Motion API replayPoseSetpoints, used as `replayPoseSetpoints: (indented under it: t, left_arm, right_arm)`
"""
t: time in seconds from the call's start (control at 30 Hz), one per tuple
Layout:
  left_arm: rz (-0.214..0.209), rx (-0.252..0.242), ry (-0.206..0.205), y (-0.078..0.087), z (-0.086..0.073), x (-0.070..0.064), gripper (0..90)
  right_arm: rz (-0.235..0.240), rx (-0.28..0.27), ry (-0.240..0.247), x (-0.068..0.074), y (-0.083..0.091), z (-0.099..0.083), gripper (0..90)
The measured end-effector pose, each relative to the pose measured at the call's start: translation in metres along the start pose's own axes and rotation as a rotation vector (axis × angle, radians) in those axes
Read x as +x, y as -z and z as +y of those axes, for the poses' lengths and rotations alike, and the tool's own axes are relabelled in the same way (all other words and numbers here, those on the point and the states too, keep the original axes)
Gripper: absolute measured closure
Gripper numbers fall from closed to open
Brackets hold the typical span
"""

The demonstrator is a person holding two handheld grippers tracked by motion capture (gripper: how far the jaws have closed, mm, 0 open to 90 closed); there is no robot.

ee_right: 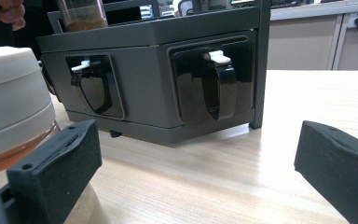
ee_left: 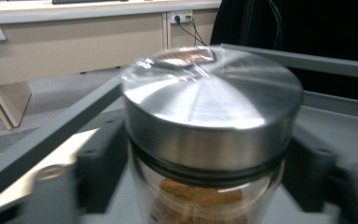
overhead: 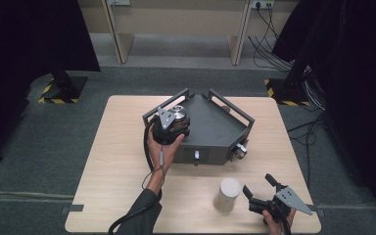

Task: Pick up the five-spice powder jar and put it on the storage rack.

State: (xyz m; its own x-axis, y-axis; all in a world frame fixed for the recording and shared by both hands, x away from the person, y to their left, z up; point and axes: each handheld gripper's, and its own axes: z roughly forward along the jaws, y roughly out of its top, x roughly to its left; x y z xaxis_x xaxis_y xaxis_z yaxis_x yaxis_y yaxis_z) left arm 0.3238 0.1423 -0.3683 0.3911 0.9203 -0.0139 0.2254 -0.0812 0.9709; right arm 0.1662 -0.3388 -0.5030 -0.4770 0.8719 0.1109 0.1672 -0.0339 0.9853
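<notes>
A glass jar (ee_left: 209,107) with a steel lid and brown powder inside stands at the left corner of a dark grey rack (overhead: 210,127). My left gripper (overhead: 173,126) is shut on this jar (overhead: 178,116), with one black jaw against each side of the glass. Its top (ee_right: 81,14) pokes over the rack (ee_right: 144,93) in the right gripper view. A white-lidded jar (overhead: 227,193) stands on the table in front of the rack. My right gripper (overhead: 258,183) is open just right of it, holding nothing. The white-lidded jar (ee_right: 9,102) sits beside its left finger (ee_right: 60,168).
The rack's front faces carry two black levers with white tips (ee_right: 219,84). Grey rails (ee_left: 51,140) edge the rack's top. The wooden table (overhead: 122,161) has bare surface left of and in front of the rack. Dark curtains and stands flank the table.
</notes>
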Motion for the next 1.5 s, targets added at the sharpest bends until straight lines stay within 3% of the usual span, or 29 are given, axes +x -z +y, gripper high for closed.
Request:
replayPoseSetpoints:
  t: [0.07, 0.23, 1.0, 1.5]
  left_arm:
    - [-0.009, -0.018, 0.033, 0.002, -0.001, 0.004, 4.8]
    - [-0.04, -0.057, 0.043, 0.009, -0.006, 0.014, 0.2]
    - [-0.113, -0.093, 0.04, 0.021, -0.007, 0.018, 0.1]
    - [-0.142, -0.131, 0.055, 0.045, -0.017, 0.022, 0.1]
  right_arm:
    - [-0.001, -0.002, 0.002, 0.0, 0.0, 0.0, 0.7]
    - [0.0, 0.0, 0.001, 0.0, 0.0, 0.0, 0.8]
    - [-0.003, 0.002, 0.005, 0.001, 0.0, 0.0, 0.7]
    - [-0.003, 0.002, 0.007, 0.001, 0.0, 0.0, 0.8]
